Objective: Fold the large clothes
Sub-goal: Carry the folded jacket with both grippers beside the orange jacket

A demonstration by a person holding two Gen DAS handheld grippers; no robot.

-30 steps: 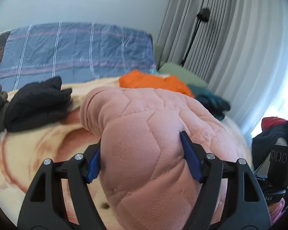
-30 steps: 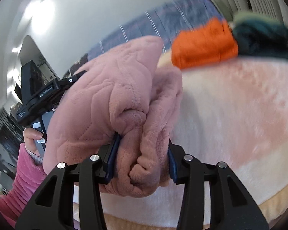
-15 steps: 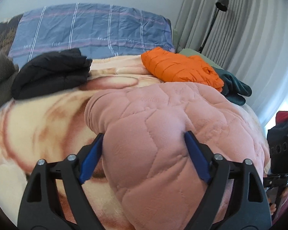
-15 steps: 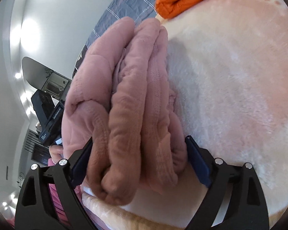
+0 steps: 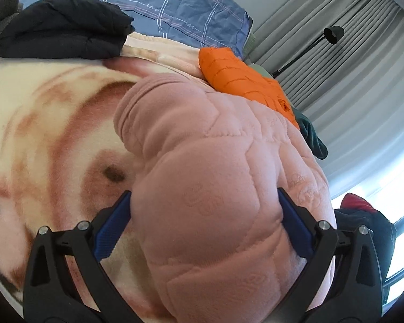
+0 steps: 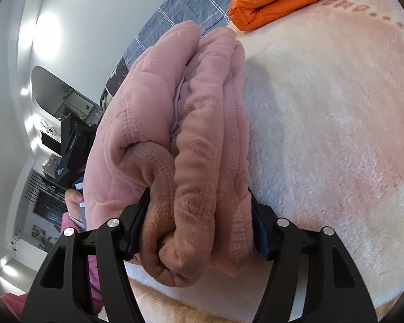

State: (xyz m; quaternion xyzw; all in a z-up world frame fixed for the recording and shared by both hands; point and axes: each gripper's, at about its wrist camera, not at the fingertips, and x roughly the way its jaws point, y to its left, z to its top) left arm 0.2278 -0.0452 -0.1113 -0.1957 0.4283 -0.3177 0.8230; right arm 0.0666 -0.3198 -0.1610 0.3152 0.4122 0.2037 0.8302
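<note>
Lowered onto the cream-and-pink blanket (image 5: pixel 48 123) since a second ago, the folded pink quilted garment (image 5: pixel 215 188) now rests on the bed, its long axis running from one gripper to the other. Jaws of the left gripper (image 5: pixel 204 223) have just been opening and stand wide about one end, the bundle between them; whether the pads press is unclear. At the opposite end, the right gripper (image 6: pixel 196 223) has just closed further, clenched on stacked layers.

Probably a home bedroom: a plush blanket (image 5: pixel 40 123) covers the bed, with grey curtains (image 5: pixel 344 62) behind.
</note>
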